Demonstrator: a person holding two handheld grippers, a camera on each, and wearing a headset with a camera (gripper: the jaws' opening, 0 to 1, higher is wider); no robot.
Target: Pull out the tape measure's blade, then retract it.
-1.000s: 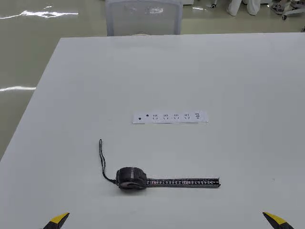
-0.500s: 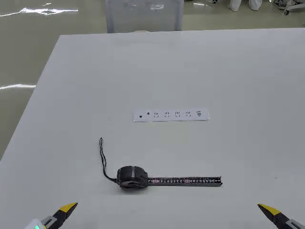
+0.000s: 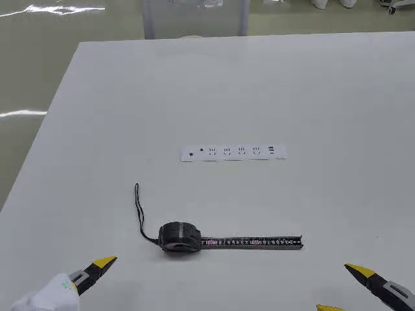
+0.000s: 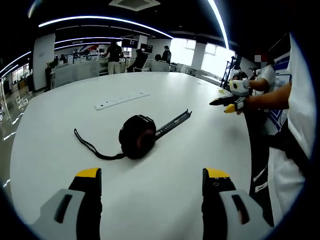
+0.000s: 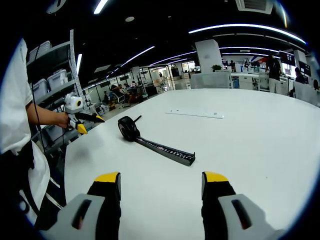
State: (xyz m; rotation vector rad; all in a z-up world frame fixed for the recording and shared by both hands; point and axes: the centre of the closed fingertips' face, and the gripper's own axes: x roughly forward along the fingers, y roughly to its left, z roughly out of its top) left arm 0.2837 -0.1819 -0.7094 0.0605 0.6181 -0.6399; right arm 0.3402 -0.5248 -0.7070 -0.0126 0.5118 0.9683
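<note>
Surface: a wide white table [image 3: 259,84] in a bright open hall, with a white power strip [image 3: 232,152] lying flat near its middle.
Tape: there's the tape measure [image 3: 179,236], dark round case, on the table nearer the person than the strip, between the two grippers, and neither touches it.
Blade: the blade [image 3: 253,242] is out, flat on the table, running off toward the right side.
Strap: a black strap [image 3: 139,210] trails from the case's other side.
Left: the left gripper [image 4: 152,175] has its yellow-tipped jaws spread wide with nothing between them, facing the case.
Right: the right gripper [image 5: 158,177] is spread wide too and empty, facing the blade's free end.
</note>
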